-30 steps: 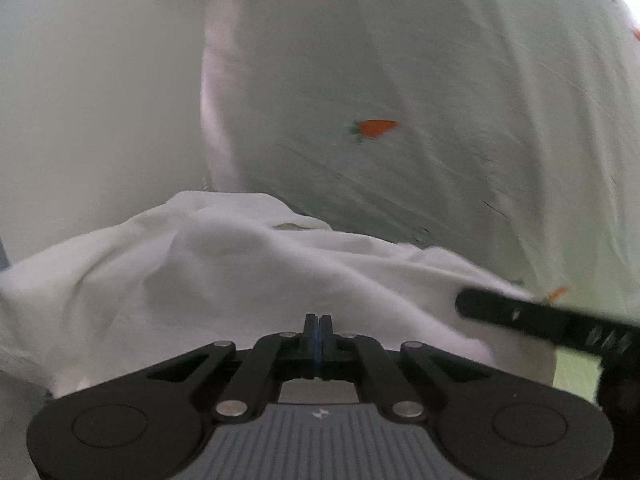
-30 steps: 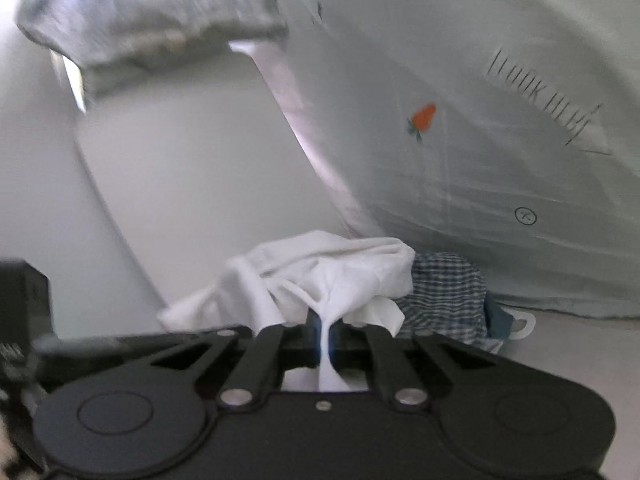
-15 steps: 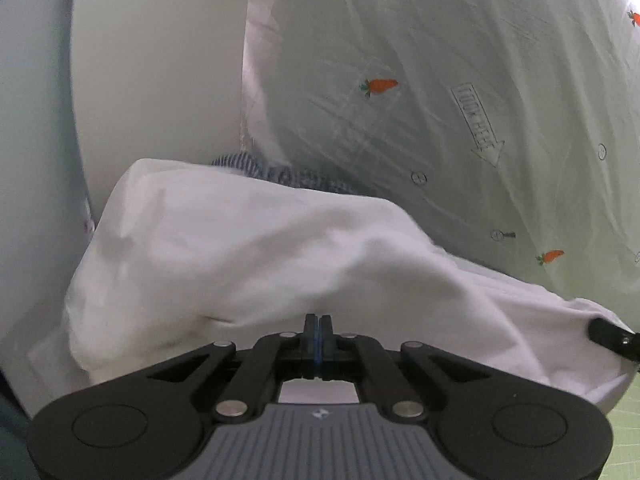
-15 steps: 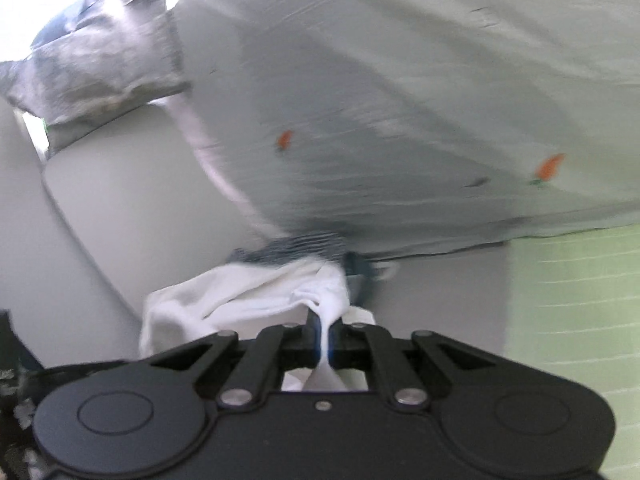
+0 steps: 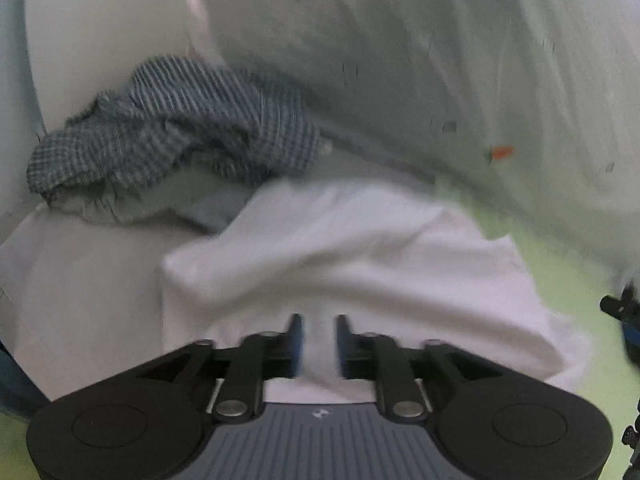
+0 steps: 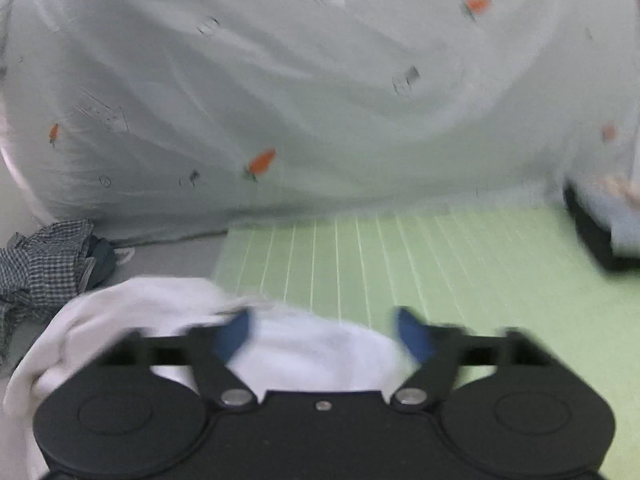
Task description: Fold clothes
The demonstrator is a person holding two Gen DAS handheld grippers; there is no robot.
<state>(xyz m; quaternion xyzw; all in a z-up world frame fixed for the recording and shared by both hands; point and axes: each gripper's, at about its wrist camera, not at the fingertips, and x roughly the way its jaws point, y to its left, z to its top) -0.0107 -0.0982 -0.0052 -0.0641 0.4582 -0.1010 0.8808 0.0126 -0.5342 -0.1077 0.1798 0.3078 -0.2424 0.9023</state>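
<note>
The left gripper has its 2 fingers slightly parted, with the white cotton garment lying between and just ahead of them; the cloth runs through the gap, but the pads do not look pressed onto it. The right gripper is spread wide, its blue-padded fingers standing either side of a bunched hump of the same garment, apart from it.

The garment lies partly on the pale green gridded mat ahead and to the right of the right gripper, and partly on the grey surface to the left. It looks rumpled, not flat, with no clean fold line showing. This fits either a release after laying it down or a regrasp about to come. Either way, doing it well seems to call for the cloth spread flat and square to the mat's lines, edges matched before any crease.

Ahead and left of both tools sits a crumpled blue-and-white checked cloth, just beside the garment's far edge; it could get caught up. Behind hangs a pale sheet printed with orange carrots. A dark blurred object sits far right.
</note>
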